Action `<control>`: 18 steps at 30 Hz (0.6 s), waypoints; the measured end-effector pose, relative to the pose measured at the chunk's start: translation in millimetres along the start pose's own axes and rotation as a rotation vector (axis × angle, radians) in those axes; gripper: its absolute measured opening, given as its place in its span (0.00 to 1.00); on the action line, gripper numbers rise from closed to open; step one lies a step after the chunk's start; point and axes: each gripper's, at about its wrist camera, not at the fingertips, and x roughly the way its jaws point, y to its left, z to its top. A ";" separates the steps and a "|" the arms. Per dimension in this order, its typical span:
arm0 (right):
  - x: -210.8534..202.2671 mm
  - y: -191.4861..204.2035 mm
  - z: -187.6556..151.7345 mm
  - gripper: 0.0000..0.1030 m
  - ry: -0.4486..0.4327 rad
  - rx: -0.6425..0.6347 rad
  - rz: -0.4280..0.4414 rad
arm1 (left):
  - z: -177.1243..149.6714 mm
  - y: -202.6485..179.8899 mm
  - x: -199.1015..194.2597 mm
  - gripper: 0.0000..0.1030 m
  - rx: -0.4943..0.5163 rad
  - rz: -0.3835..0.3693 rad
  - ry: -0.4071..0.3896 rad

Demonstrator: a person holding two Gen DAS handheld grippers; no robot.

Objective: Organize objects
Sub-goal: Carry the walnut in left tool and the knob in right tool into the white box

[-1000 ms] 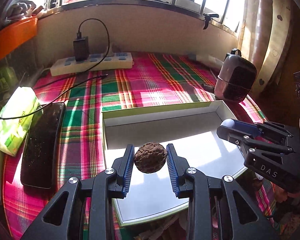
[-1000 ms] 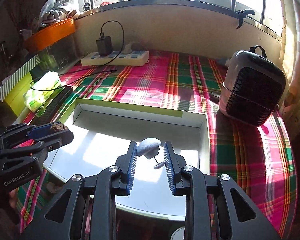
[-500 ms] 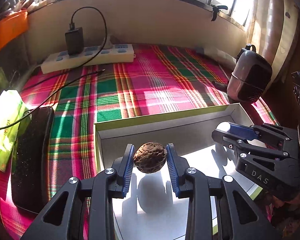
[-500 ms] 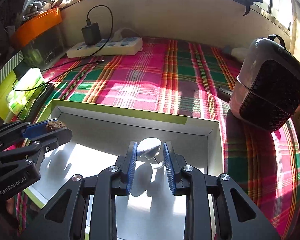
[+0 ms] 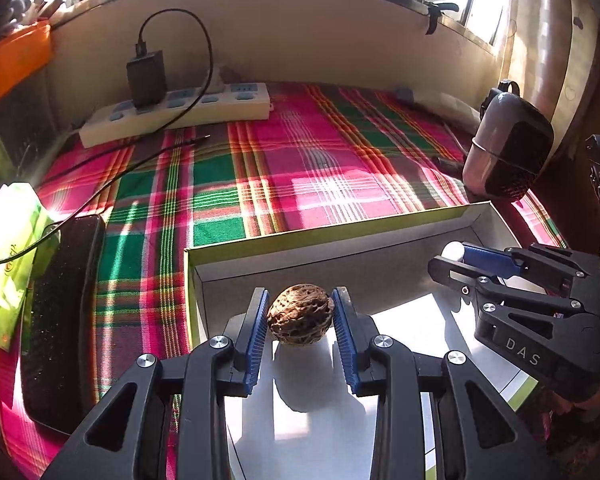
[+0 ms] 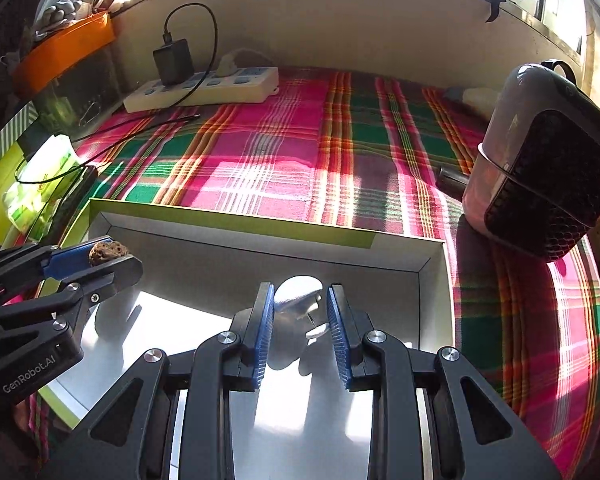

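Note:
My left gripper (image 5: 301, 316) is shut on a brown wrinkled walnut (image 5: 301, 313) and holds it just above the floor of a shallow white box (image 5: 340, 236) with a green rim, near its left wall. My right gripper (image 6: 300, 310) is shut on a small white cap-shaped object with a thin stem (image 6: 298, 294), over the box (image 6: 236, 222) further right. Each gripper shows in the other's view: the right one (image 5: 456, 258) at the right, the left one (image 6: 112, 258) with the walnut (image 6: 106, 251) at the left.
The box sits on a plaid cloth (image 5: 300, 168). A power strip with a charger (image 5: 176, 110) lies at the back. A black phone (image 5: 60, 312) and a green packet (image 5: 8, 248) lie left. A small heater (image 6: 540, 160) stands right.
Both grippers have moved forward and down into the box with their objects still held. The walnut now hangs closer to the box floor near the back wall.

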 end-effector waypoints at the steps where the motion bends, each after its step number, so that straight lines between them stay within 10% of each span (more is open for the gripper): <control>1: 0.2 -0.2 -0.3 0.28 0.002 0.004 -0.003 | 0.3 0.1 0.3 0.29 0.000 0.001 0.000; 18: -2.2 -4.2 -3.2 0.51 0.002 0.038 -0.016 | 0.3 3.4 -5.0 0.30 -0.023 0.004 -0.007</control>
